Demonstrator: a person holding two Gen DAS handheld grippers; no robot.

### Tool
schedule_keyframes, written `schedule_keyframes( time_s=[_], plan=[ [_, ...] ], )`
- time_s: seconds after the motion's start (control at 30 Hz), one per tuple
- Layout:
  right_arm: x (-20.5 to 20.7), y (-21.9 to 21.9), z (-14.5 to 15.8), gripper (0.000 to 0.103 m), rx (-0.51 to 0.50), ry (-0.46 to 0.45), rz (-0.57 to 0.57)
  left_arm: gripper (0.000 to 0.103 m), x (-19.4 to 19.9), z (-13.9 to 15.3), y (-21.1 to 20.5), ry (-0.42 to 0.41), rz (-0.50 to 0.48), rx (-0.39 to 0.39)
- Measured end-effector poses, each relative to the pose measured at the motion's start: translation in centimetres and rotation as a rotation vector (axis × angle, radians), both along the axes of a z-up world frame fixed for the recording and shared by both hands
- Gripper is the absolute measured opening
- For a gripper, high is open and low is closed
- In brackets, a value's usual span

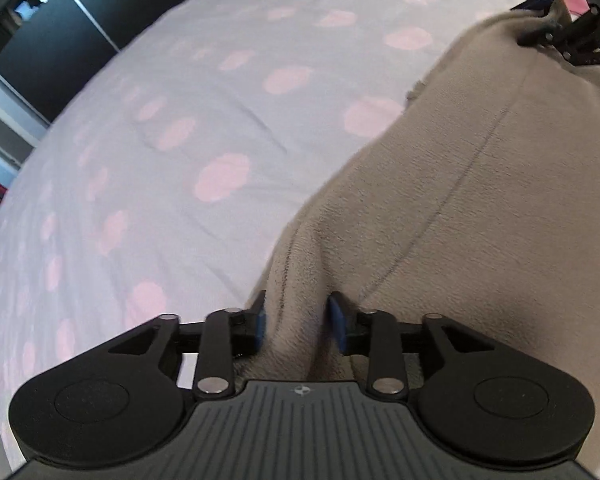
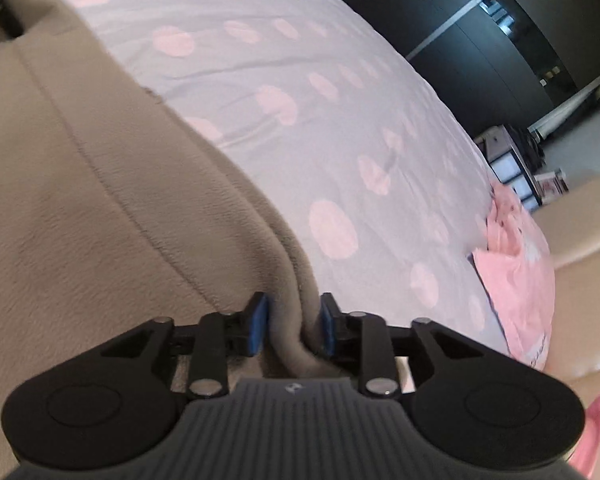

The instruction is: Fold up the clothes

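Beige fleece garment (image 1: 440, 200) bunches between both grippers' fingers (image 1: 260, 322), left (image 1: 300, 320) and right (image 2: 292, 322) clamping it.

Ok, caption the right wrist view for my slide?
Right claw pinching beige fleece garment over polka-dot bedspread.

I'm seeing a plain beige fleece (image 1: 480, 208) lying over my bedsheet (image 1: 204, 112), which is showing pale lilac-grey with pink dots. Beyond the fleece, pink clothes (image 2: 516, 264) are sitting on the sheet. My black left gripper (image 1: 300, 322) and right gripper (image 2: 293, 326) are showing blue pads (image 2: 257, 322). Past the sheet, black cabinets (image 1: 48, 32) are standing.
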State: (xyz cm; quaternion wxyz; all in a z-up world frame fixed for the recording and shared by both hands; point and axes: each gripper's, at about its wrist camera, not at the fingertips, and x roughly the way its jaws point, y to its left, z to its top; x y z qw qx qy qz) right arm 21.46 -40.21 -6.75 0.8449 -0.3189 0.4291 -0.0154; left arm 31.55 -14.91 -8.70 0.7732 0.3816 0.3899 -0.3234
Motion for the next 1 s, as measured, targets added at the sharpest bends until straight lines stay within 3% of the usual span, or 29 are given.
schedule_keyframes(
  time_s=[0.07,0.13,0.3,0.33,0.43,0.47,0.63,0.7,0.77,0.9,1.0],
  plan=[
    [0.3,0.0,0.2,0.052,-0.012,-0.035,-0.041,0.038,0.1,0.4,0.0,-0.023,0.022,-0.027],
    [1.3,-1.4,0.9,0.052,-0.013,-0.065,-0.094,0.045,1.3,1.2,-0.1,-0.060,0.052,-0.062],
    [0.8,-4.2,4.7,0.054,0.044,-0.172,-0.225,0.045,0.7,4.7,2.3,-0.188,0.173,-0.162],
    [0.0,-4.7,5.6,0.053,0.066,-0.196,-0.249,0.045,0.6,5.4,2.7,-0.214,0.197,-0.182],
    [-2.2,-6.0,7.7,0.035,0.190,-0.235,-0.310,0.045,-0.5,7.3,4.2,-0.231,0.221,-0.239],
    [-3.0,-6.4,8.0,0.035,0.251,-0.238,-0.319,0.045,-1.1,7.7,4.8,-0.230,0.225,-0.258],
    [-6.9,-6.3,6.8,0.037,0.428,-0.252,-0.352,0.045,-2.8,7.1,7.6,-0.116,0.275,-0.374],
    [-7.9,-6.5,5.7,0.043,0.478,-0.259,-0.373,0.045,-3.2,6.1,8.8,-0.095,0.312,-0.406],
    [-8.7,-6.9,4.5,0.055,0.528,-0.274,-0.404,0.046,-3.2,4.9,10.4,-0.052,0.368,-0.463],
    [-9.0,-8.7,2.3,0.055,0.660,-0.317,-0.504,0.050,-2.3,2.5,13.4,0.050,0.478,-0.595],
    [-8.6,-9.8,1.5,0.054,0.723,-0.346,-0.529,0.049,-1.1,1.6,13.2,0.064,0.478,-0.635]
  ],
)
